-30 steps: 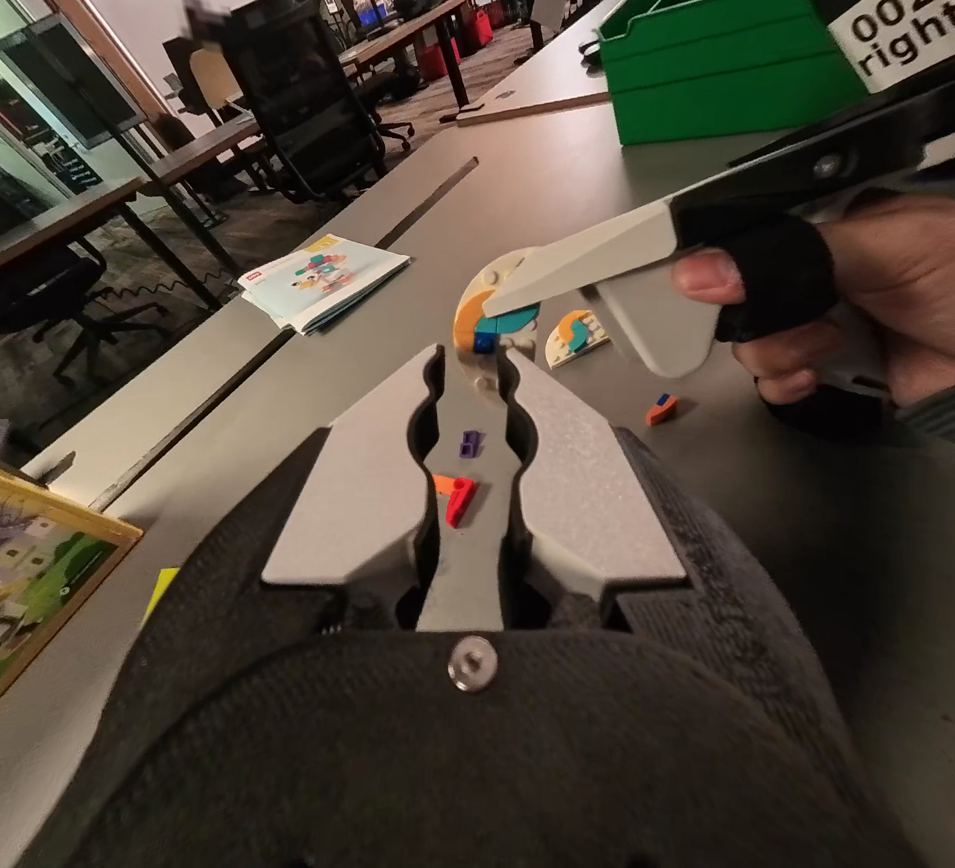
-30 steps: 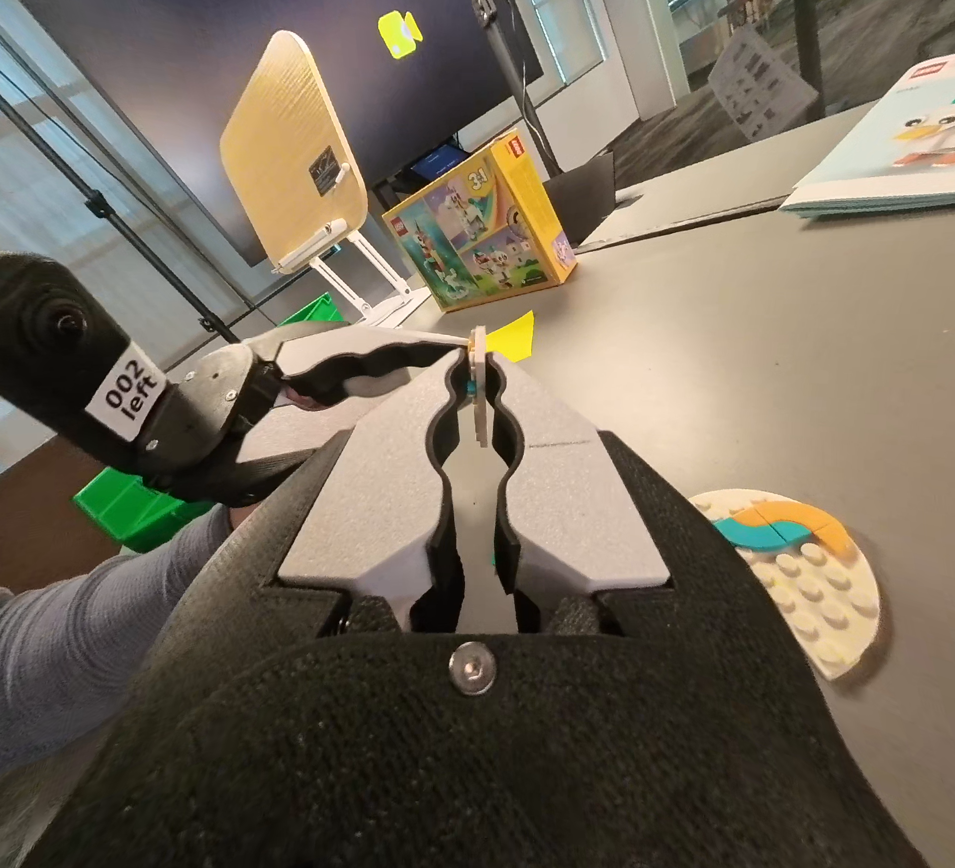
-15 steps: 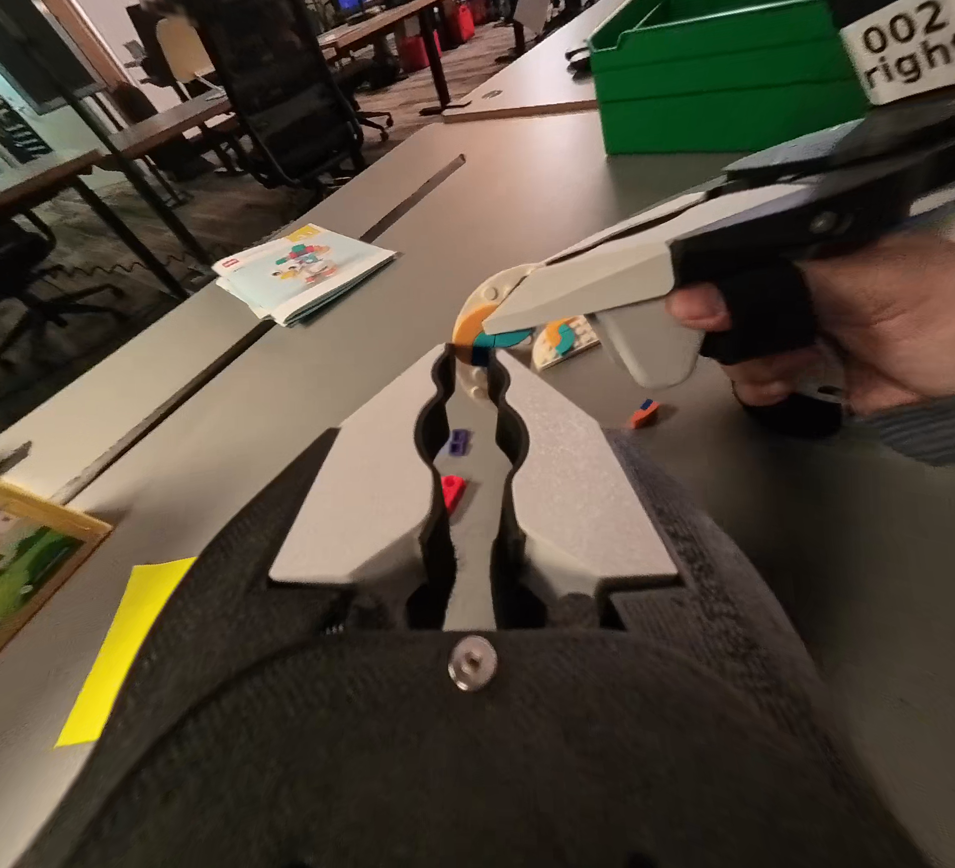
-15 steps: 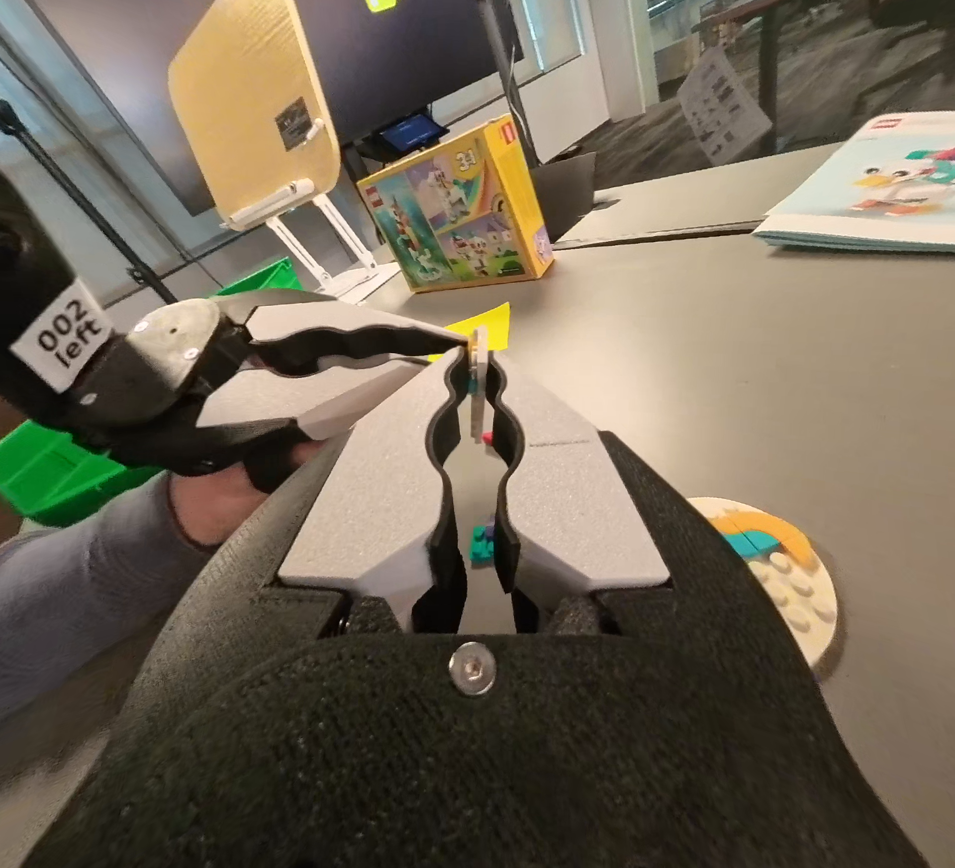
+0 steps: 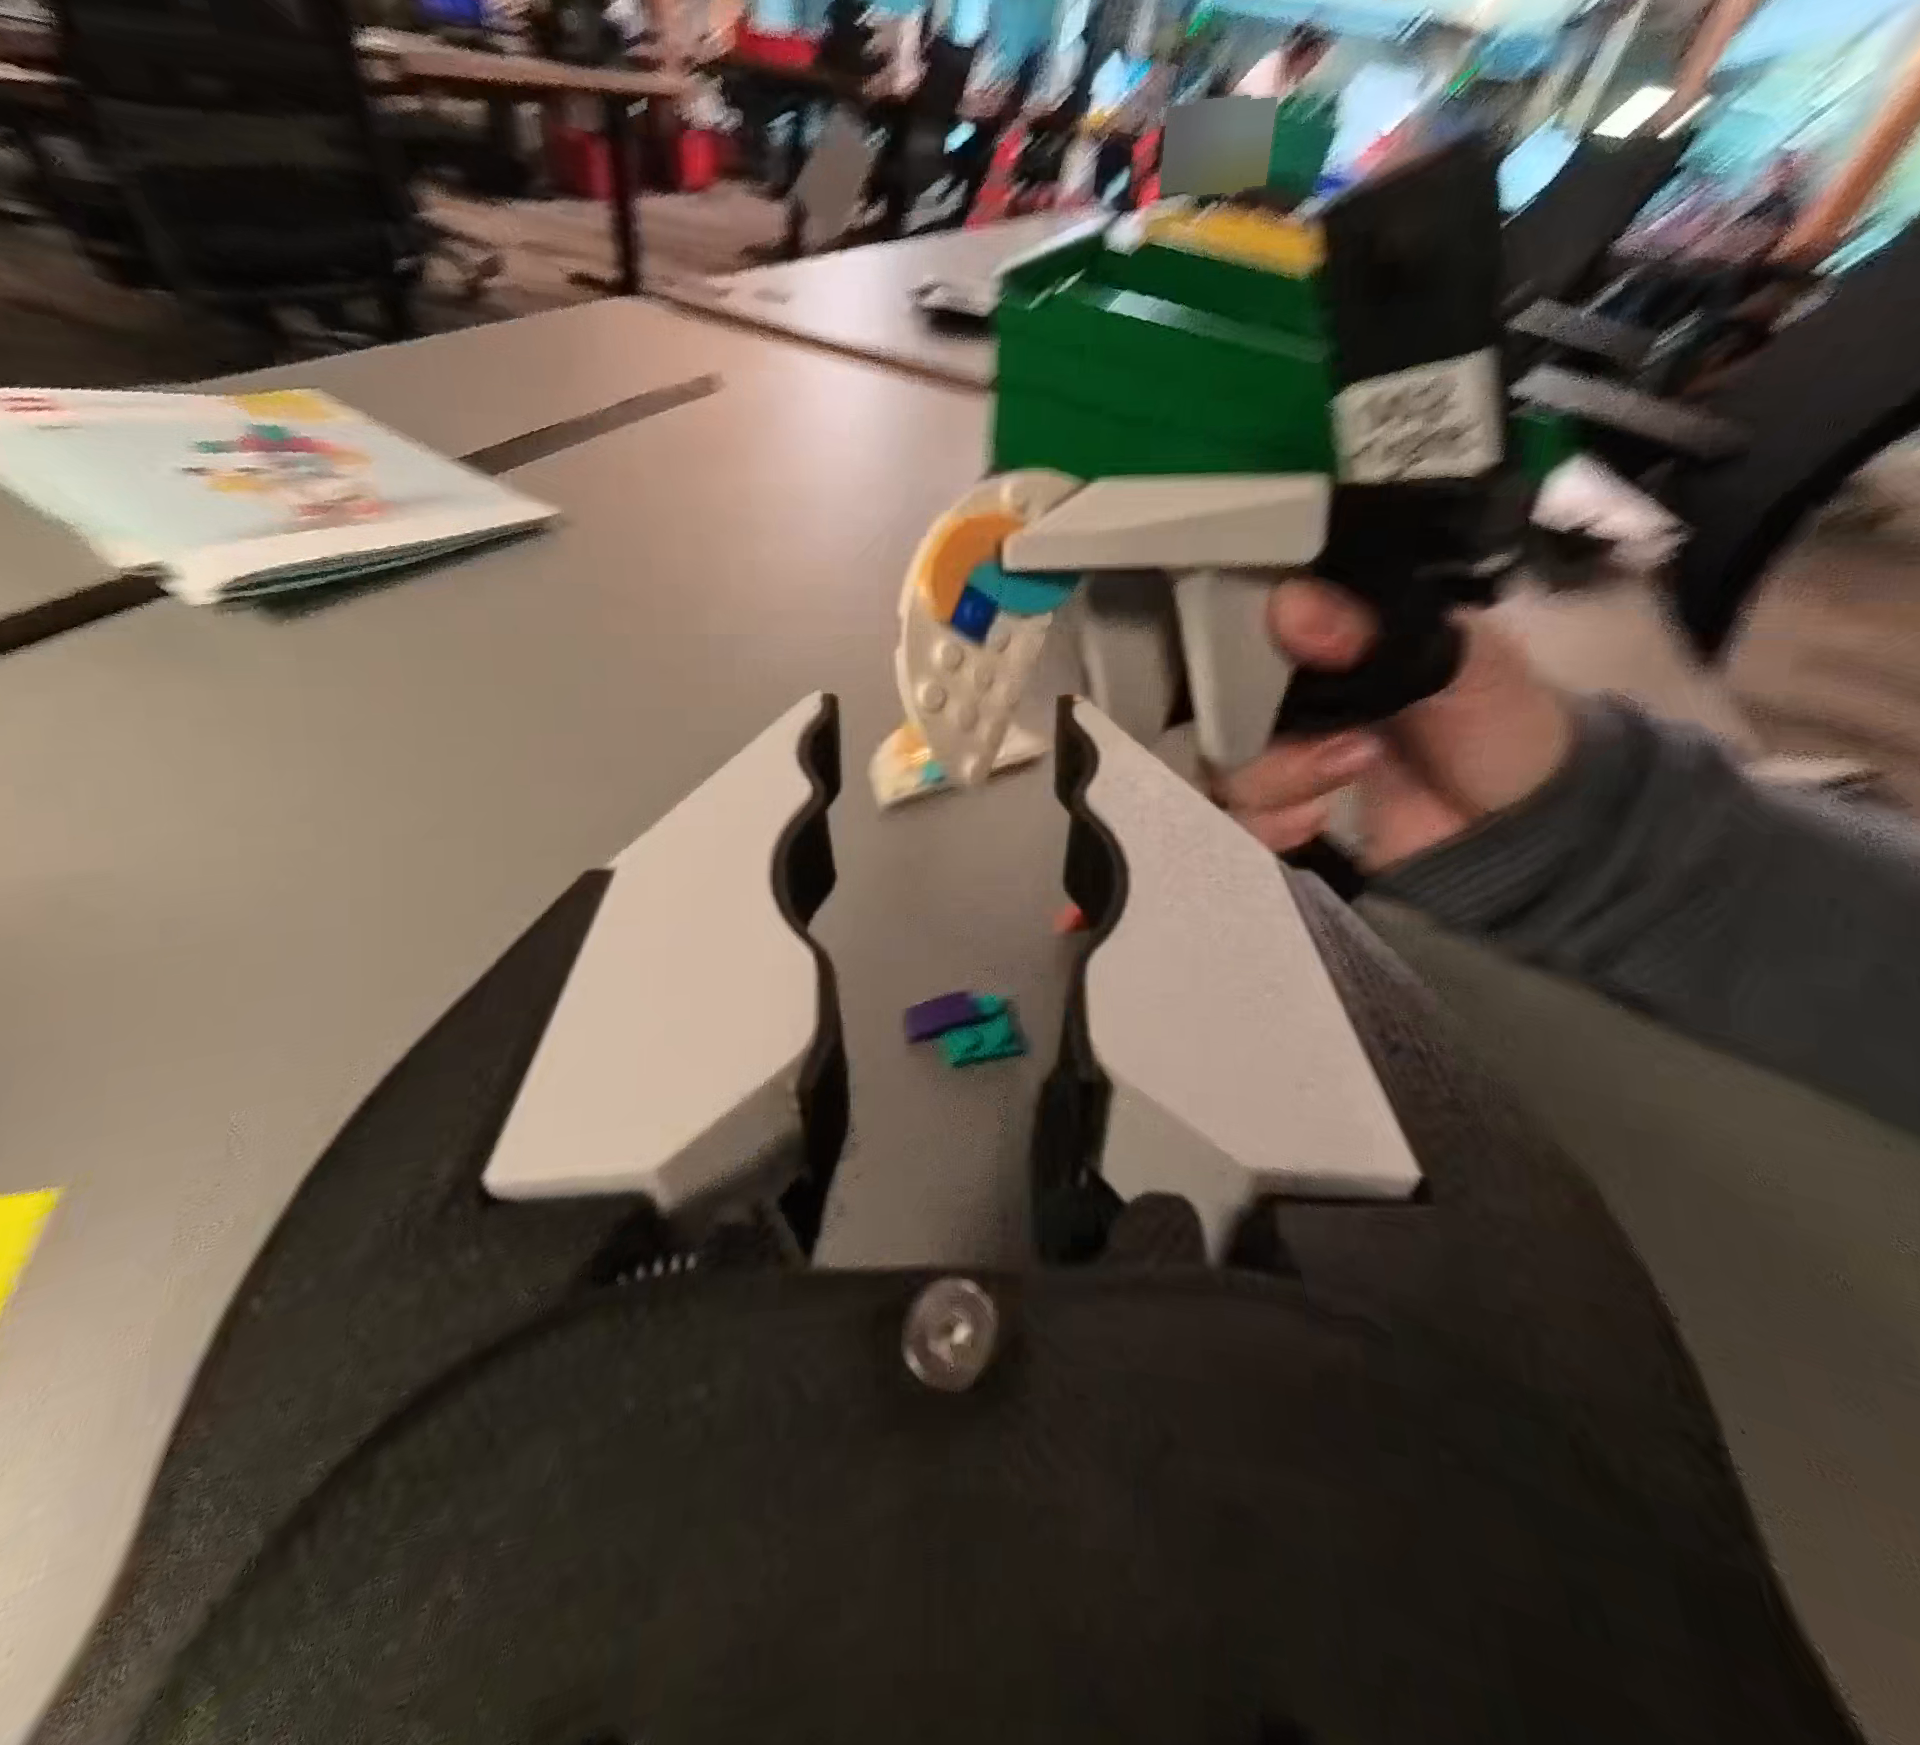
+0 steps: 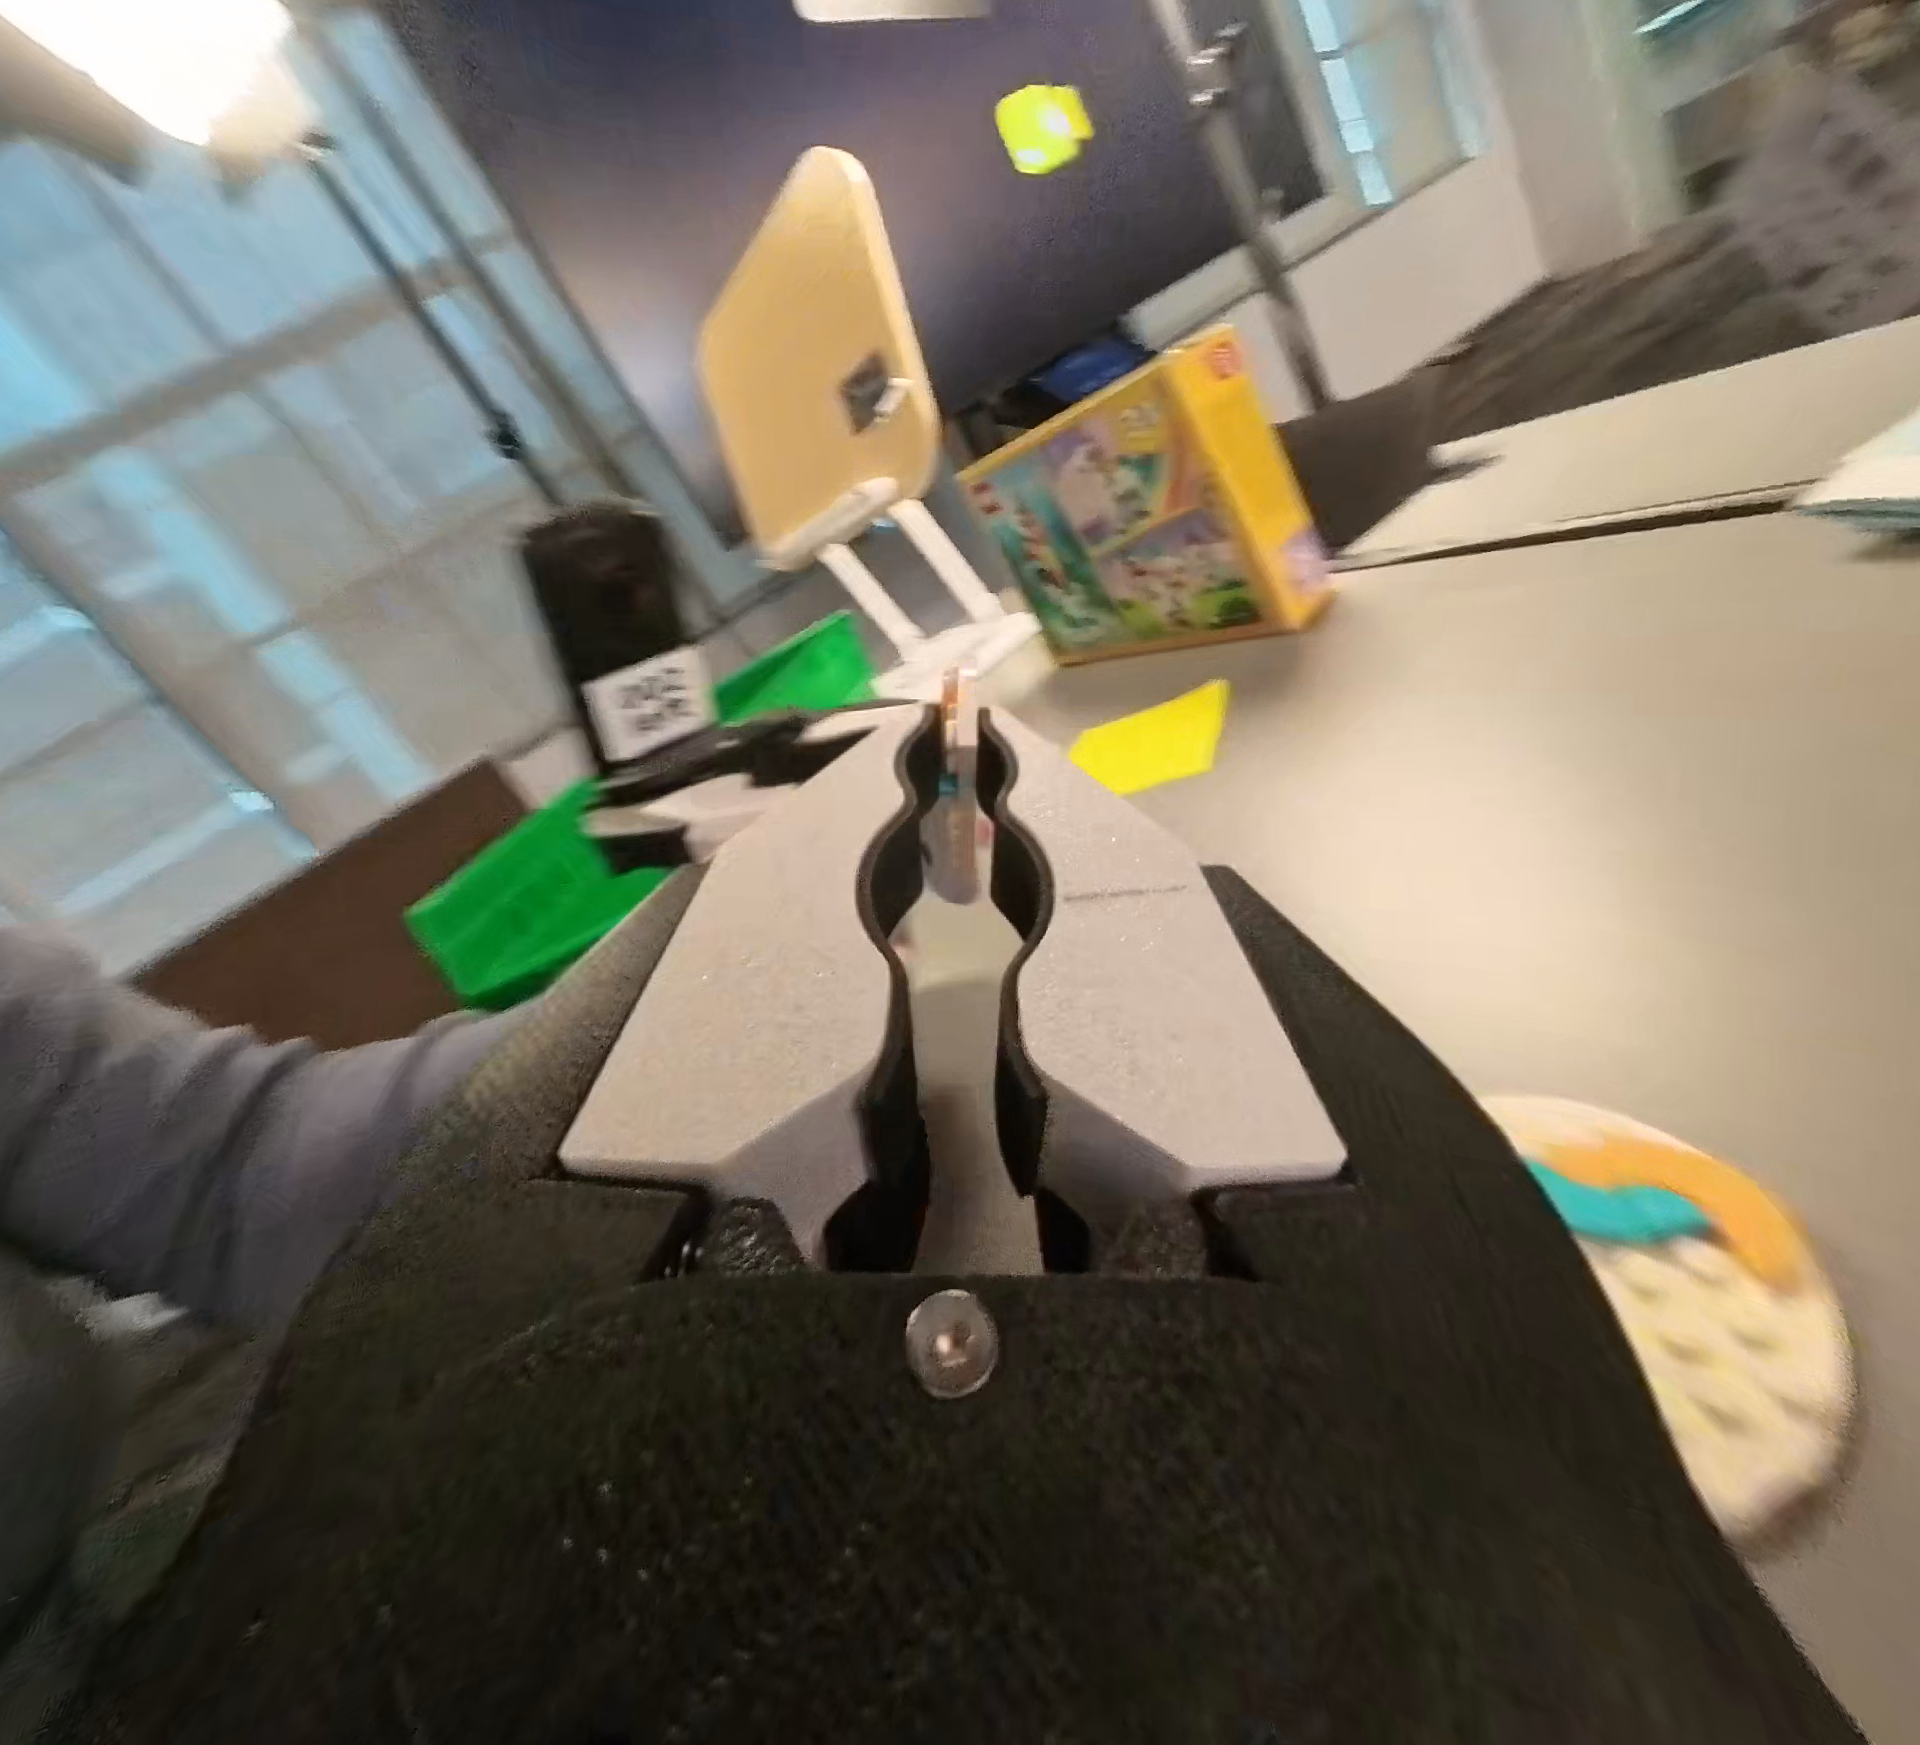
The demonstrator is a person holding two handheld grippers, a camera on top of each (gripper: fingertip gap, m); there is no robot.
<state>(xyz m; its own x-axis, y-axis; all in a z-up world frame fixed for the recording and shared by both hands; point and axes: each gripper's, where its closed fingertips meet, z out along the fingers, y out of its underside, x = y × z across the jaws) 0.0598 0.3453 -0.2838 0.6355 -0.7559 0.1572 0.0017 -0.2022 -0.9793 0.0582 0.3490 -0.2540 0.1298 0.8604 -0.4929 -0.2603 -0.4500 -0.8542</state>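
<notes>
- Left wrist view: the left gripper point(image 5: 945, 739) hangs over the grey table point(image 5: 312, 812) with its jaws spread and nothing between them. Beyond its tips, the right gripper point(image 5: 1023, 532) pinches an upright white studded plate point(image 5: 961, 667) bearing orange, teal and blue tiles. Purple and teal bricks point(image 5: 966, 1028) lie on the table between the left fingers.
- Right wrist view: the right gripper point(image 6: 961, 719) is pressed on the white studded plate point(image 6: 958, 802), seen edge-on. A second studded plate point(image 6: 1704, 1332) lies on the table at lower right; a yellow toy box point(image 6: 1153, 511) stands farther off.

White studded plate point(image 5: 961, 656) bears orange, teal, blue; bin point(image 5: 1153, 386) green.
</notes>
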